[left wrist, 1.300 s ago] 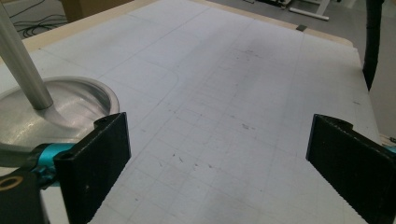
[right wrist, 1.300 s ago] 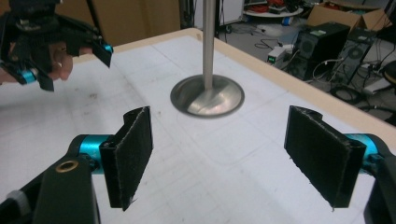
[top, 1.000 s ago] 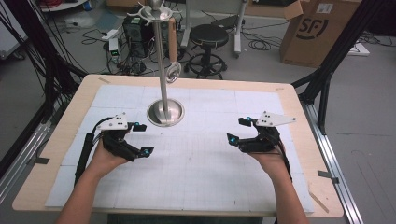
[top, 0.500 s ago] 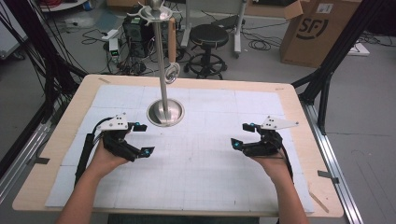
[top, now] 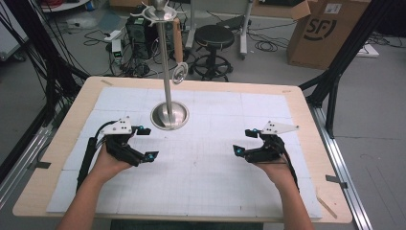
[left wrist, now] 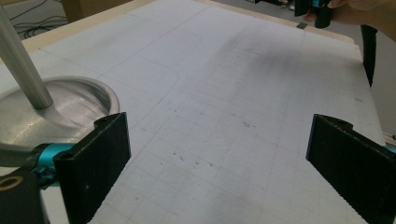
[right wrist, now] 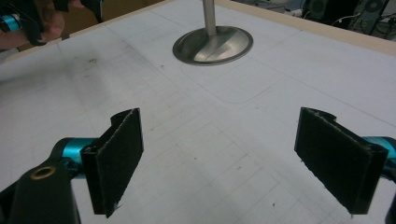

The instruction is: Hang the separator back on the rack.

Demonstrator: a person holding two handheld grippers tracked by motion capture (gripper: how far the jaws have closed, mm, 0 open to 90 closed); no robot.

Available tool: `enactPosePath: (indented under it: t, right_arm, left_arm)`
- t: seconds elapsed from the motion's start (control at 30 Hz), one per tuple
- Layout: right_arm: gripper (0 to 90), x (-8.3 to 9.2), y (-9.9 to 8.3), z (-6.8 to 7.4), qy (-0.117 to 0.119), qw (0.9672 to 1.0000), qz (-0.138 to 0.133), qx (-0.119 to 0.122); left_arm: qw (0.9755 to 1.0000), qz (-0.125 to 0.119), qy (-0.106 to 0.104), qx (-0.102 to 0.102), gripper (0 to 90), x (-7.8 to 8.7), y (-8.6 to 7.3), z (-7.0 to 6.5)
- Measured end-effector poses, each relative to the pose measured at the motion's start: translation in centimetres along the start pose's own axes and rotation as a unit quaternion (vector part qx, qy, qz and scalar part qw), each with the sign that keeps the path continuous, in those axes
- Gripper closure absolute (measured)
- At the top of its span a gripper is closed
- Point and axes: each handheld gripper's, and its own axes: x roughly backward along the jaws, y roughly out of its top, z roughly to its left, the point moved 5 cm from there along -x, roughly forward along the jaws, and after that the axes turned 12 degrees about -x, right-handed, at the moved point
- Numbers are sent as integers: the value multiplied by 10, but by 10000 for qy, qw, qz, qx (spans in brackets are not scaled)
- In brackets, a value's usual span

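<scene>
Two small things have changed around the metal stand (top: pixel 169 114) in the last second: my right gripper (top: pixel 247 142) has drifted a little outward and tipped, so its grey plate sits more level, and my left gripper (top: pixel 146 143) has hardly stirred. I read that as settling in before a reach, not as work begun; nothing has been picked up.

That stand sits on the white gridded mat (top: pixel 206 182), its round base at the far middle of the mat and its pole rising to a hooked top, with a small ring (top: pixel 180 73) hanging partway up. Left of the base and just nearer to me is my left gripper, close beside the rim without touching it; in the left gripper view the base (left wrist: pixel 60 105) lies right behind one pad. Well to the right of the base, and nearer to me, is my right gripper; in the right gripper view the base (right wrist: pixel 212 44) lies far ahead.

Both sets of jaws stand wide apart with only bare mat between them.
</scene>
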Motion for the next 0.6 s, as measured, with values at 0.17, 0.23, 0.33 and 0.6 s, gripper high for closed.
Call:
enactPosePath:
  t: [0.17, 0.23, 0.33, 0.6]
  right_arm:
    - [146, 0, -1, -2, -53, 10000, 48, 22]
    - [146, 1, -1, -2, -56, 10000, 37, 28]
    - [146, 1, 0, -3, -58, 10000, 3, 31]
    - [146, 3, 1, -3, -41, 10000, -29, 8]
  left_arm:
    - [10000, 16, 7, 1, 70, 0, 0, 0]
    - [10000, 35, 19, -2, 70, 0, -1, 0]
    - [10000, 68, 11, -5, 70, -1, -2, 0]
    - [9999, 102, 9, 37, 70, -2, -2, 0]
